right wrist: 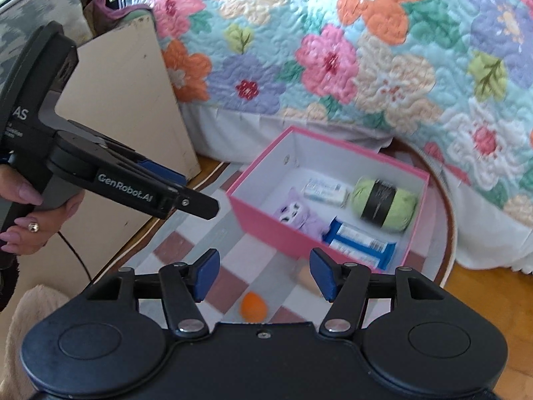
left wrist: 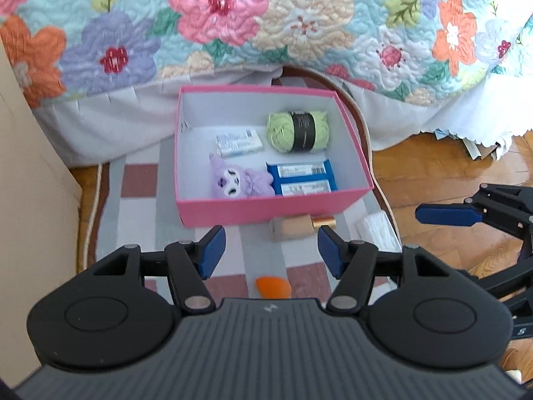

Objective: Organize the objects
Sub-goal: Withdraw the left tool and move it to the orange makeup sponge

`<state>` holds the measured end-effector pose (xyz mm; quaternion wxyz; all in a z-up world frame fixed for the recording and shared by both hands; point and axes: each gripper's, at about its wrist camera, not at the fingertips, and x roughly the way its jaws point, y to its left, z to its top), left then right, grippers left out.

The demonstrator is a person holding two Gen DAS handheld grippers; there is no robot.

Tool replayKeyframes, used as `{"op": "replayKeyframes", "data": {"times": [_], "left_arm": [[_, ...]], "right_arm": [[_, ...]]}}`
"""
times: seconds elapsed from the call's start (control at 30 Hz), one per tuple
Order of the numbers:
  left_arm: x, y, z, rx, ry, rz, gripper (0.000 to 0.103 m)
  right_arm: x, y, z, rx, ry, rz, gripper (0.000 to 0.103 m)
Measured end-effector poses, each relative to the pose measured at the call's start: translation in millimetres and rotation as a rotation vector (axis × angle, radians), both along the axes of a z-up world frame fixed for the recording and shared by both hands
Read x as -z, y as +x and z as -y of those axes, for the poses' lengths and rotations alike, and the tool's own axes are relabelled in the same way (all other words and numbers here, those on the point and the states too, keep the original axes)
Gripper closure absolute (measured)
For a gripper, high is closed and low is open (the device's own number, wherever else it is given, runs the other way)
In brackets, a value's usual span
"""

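On the checked rug [left wrist: 140, 200] at the foot of the bed, your pink box [left wrist: 266, 211] already holds four things: at its left the purple plush [left wrist: 238, 180] with the white packet [left wrist: 238, 143] behind it, at its right the blue wrapped bars [left wrist: 301, 178] with the green yarn ball [left wrist: 298, 131] behind them. That much looks sorted. Outside the box, going left to right along the rug, you have the orange egg-shaped sponge [left wrist: 271, 288] nearest you, then the tan bottle with a gold cap [left wrist: 301, 228] lying just in front of the box wall, then a white bundle [left wrist: 374, 230] beside it. So roughly three pieces are left, I judge. Your left claw [left wrist: 270, 253] stands part open with nothing in it, above the rug. Your right claw [right wrist: 265, 275] is likewise spread and empty, the sponge lying below and between its fingers.
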<state>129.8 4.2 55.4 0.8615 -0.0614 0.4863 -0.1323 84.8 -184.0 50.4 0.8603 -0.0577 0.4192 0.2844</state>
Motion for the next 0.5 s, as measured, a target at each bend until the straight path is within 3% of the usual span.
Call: {"op": "replayKeyframes", "data": {"times": [0.27,0.5], "left_arm": [[45,-4,1,-0.008,-0.049,-0.073,0.043],[81,-1,4,-0.010,-0.066,-0.137,0.040]], "right_arm": [[34,-11,-5,-0.050,0.012,-0.061,0.033],[82,-14,-11,-0.034,-0.026,-0.109,0.032]]}}
